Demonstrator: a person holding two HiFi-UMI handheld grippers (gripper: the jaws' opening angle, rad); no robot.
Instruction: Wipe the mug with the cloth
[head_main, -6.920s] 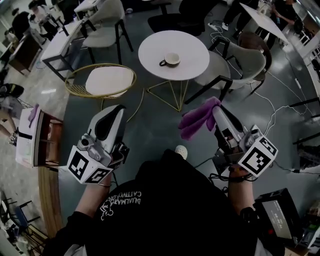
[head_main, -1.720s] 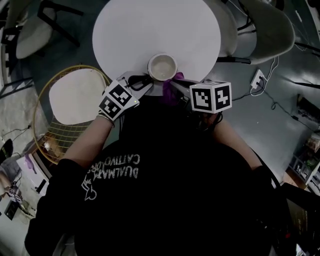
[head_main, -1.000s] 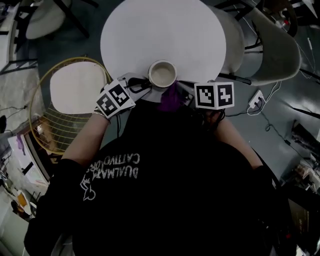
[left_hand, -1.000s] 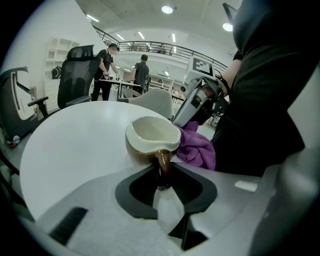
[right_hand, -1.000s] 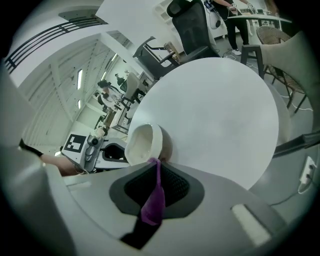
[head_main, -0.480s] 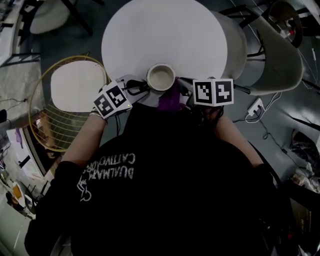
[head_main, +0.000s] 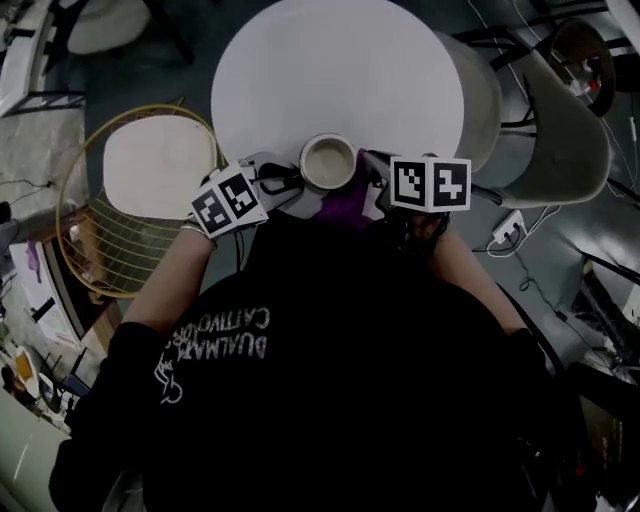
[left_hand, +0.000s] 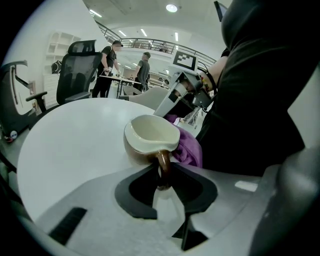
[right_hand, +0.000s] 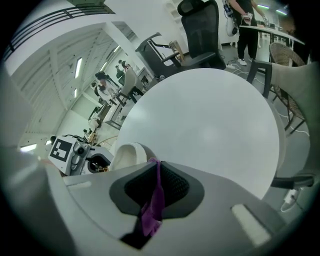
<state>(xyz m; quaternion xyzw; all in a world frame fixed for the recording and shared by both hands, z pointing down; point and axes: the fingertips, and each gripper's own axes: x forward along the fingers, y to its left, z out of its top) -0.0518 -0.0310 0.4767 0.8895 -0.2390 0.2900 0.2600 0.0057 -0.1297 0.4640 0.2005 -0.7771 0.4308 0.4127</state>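
With the jaws of your left gripper clamped on the handle of the mug just ahead, steady it and rub the cloth, pinched in the jaws of your right gripper, round its wall.

Left gripper and right gripper flank mug; cloth beside it.

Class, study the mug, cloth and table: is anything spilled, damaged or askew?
Nothing stands out: the mug is upright and empty near the table edge, left gripper on its handle, right gripper's cloth against it.
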